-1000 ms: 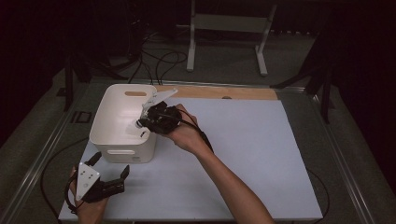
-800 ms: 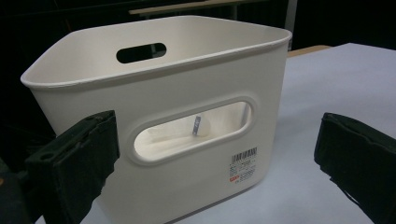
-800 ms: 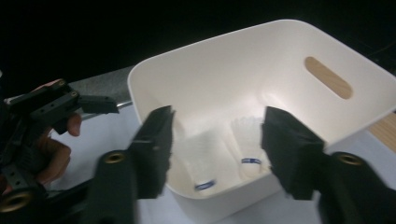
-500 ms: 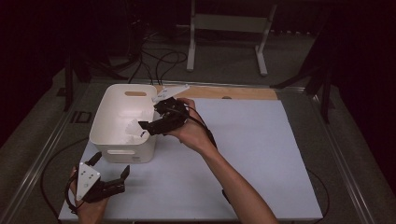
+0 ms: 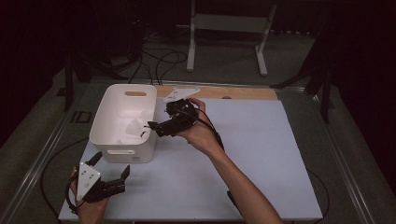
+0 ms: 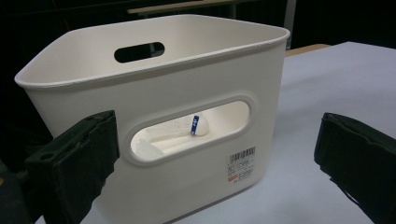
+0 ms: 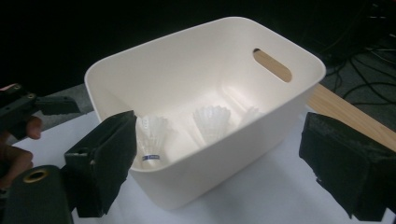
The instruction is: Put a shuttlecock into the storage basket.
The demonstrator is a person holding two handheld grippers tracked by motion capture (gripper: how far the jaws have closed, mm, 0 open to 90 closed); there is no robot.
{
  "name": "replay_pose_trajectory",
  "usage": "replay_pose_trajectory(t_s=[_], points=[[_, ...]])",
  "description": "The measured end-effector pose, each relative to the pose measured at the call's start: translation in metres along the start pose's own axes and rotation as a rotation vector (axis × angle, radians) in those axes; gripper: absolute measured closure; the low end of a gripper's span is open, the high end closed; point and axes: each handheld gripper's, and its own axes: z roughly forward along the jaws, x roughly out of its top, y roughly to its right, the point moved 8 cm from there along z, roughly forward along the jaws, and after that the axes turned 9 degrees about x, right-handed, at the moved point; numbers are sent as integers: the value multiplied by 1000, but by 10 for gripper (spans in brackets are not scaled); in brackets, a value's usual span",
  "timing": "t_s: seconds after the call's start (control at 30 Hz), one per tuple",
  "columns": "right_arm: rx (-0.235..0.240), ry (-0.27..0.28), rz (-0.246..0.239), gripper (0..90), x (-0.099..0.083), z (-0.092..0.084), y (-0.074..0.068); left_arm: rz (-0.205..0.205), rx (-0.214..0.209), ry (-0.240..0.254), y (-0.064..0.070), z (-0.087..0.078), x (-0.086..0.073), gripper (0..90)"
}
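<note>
So over on the left, the left gripper (image 5: 110,179) sits low at the near edge of the white table (image 5: 261,168), just in front of the white bin (image 5: 122,140). Its jaws are spread wide with nothing between them. From the left gripper view you're looking straight at the bin's near wall, the one with the barcode sticker (image 6: 242,162), and through the oval handle slot (image 6: 189,133) you can see a white shuttlecock (image 6: 198,126) with a blue band lying on the bin floor.

The bin itself stands upright on the left part of the table, open top. In the right gripper view there are shuttlecocks inside: one with the blue band (image 7: 152,135) up against the near wall, another (image 7: 212,121) about mid-floor, and what looks like a third (image 7: 252,113) further back, though that one's kinda washed out so I can't say for sure.

Moving right, the right gripper (image 5: 156,127) is held at the bin's right rim, jaws pointing at the bin, also opened wide and empty. The hand (image 5: 198,133) holding it is over the table just beside the bin, forearm coming up from the bottom.

Behind the table's far edge there's a wooden strip (image 5: 233,92), then cables on the floor (image 5: 161,63) and a white metal stand (image 5: 229,28).
</note>
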Motion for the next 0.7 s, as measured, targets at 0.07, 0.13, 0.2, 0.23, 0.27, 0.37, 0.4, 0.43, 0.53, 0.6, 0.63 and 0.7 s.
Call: replay_pose_trajectory(t_s=[0.07, 0.13, 0.2, 0.23, 0.27, 0.37, 0.4, 0.43, 0.53, 0.6, 0.63, 0.7], points=[[-9, -2, 3, 106, -2, -2, 2, 1, 0, 0, 0, 0, 0, 5], [-7, 1, 6, 105, -4, -4, 3, 1, 0, 0, 0, 0, 0, 5], [-16, 0, 10, 97, -6, -5, 5, 1, -1, 0, 0, 0, 0, 5], [-18, 0, 11, 97, -7, -6, 5, 1, -1, 0, 0, 0, 0, 6], [-19, -2, 16, 96, -8, -7, 6, 1, 0, 0, 0, 0, 0, 5], [-33, 1, 17, 88, -10, -9, 7, 1, -2, 0, 1, 0, 0, 5], [-41, 6, 24, 88, -13, -12, 9, 5, -2, -3, 1, 1, 0, 5], [-48, 6, 26, 88, -14, -13, 9, 3, -3, -2, 2, 1, 0, 5], [-58, 10, 32, 87, -18, -18, 12, 6, -3, -3, 2, 1, 0, 5], [-63, 14, 35, 87, -22, -21, 14, 6, -3, -3, 2, 1, 0, 5], [-66, 14, 41, 87, -24, -23, 15, 5, -2, -3, 2, 0, 0, 5], [-74, 17, 49, 87, -28, -27, 18, 5, -2, -4, 1, 0, 0, 5]])
